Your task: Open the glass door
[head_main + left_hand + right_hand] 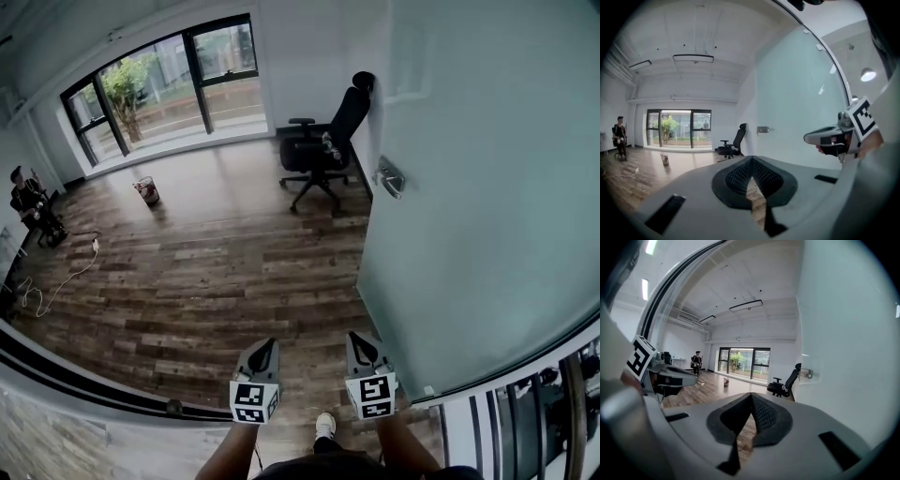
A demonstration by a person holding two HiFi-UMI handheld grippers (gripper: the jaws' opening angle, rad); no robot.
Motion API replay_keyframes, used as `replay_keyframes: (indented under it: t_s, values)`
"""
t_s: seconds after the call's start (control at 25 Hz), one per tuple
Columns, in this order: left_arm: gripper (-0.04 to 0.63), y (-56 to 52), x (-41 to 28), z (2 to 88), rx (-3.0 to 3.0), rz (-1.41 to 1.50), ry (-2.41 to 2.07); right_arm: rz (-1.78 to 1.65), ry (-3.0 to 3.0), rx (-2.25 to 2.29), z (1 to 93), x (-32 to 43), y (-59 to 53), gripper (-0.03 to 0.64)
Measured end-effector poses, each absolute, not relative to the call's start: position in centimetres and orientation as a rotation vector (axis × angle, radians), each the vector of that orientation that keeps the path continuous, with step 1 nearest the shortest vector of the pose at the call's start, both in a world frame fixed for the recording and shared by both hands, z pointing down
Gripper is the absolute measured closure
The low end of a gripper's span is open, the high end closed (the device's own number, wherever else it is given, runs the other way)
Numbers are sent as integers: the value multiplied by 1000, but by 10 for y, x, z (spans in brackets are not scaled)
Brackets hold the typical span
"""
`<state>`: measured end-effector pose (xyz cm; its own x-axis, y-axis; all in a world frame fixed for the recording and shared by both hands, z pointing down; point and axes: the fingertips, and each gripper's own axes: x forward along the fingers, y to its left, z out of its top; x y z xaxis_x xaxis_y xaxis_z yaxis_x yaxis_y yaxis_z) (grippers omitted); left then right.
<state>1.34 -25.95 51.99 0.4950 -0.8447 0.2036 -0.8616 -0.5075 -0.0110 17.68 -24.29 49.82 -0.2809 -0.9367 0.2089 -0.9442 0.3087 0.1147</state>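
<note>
Frosted glass makes up the door (469, 206), which stands at the right of the head view with its metal handle (389, 178) on the far edge, ahead of both tools. The left gripper (263, 349) and right gripper (360, 343) are side by side low over the wooden floor (206, 272), well apart from the handle, the right one near the door's face. Both pairs of jaws are closed tip to tip with nothing between them. A black office chair (323, 141) sits beyond the door's edge
</note>
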Motion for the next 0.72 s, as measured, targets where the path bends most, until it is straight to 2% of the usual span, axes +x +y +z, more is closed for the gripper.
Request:
replay_keyframes:
  t_s: [0.12, 0.32, 0.72]
  values:
    - [597, -215, 7, 522, 2687, 332, -1467, 57, -2311, 1712, 508, 157, -202, 601]
    - [597, -150, -19, 520, 2639, 248, -1443, 141, -2251, 1781, 517, 138, -136, 601]
    - [597, -32, -44, 495, 2674, 160, -1407, 59, -2243, 1828, 501, 102, -9, 601]
